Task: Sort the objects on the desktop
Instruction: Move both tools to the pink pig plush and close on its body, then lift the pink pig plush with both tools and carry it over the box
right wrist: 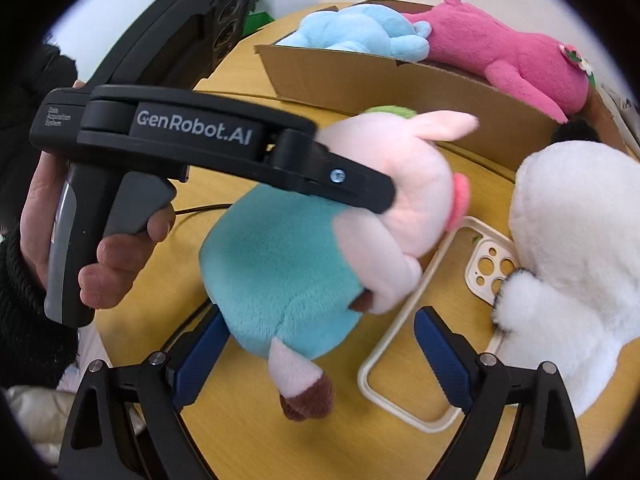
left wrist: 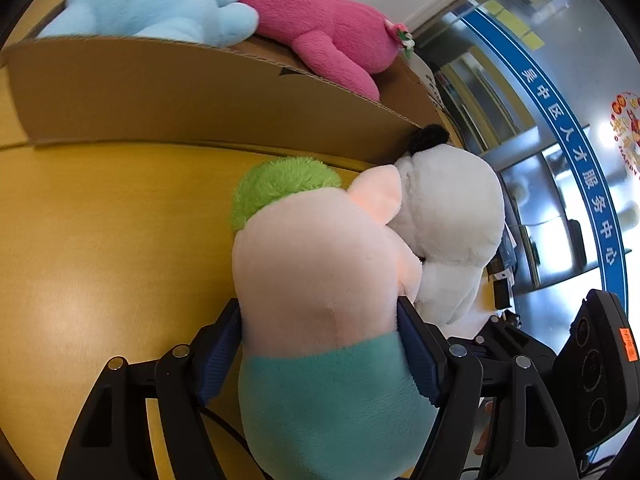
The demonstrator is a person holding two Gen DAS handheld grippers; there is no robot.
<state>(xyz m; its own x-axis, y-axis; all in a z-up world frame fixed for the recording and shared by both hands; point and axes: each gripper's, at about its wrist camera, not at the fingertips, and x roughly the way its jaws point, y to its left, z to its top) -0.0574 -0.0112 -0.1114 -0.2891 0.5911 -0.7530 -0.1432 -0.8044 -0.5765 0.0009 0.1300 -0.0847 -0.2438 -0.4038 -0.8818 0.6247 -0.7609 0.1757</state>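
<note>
My left gripper (left wrist: 320,344) is shut on a pink pig plush (left wrist: 316,264) with a teal body and green tuft, held above the yellow table; it also shows in the right wrist view (right wrist: 280,256). My right gripper (right wrist: 320,356) is open and empty just below the plush. A white plush (right wrist: 576,240) lies to the right, partly on a cream phone case (right wrist: 424,320). A cardboard box (left wrist: 160,96) behind holds a blue plush (left wrist: 156,0) and a magenta plush (left wrist: 316,20).
The round yellow table (left wrist: 100,248) has bare wood left of the plush. A black cable (right wrist: 200,210) runs under the plush. A glass wall with a blue banner (left wrist: 580,160) stands at the right.
</note>
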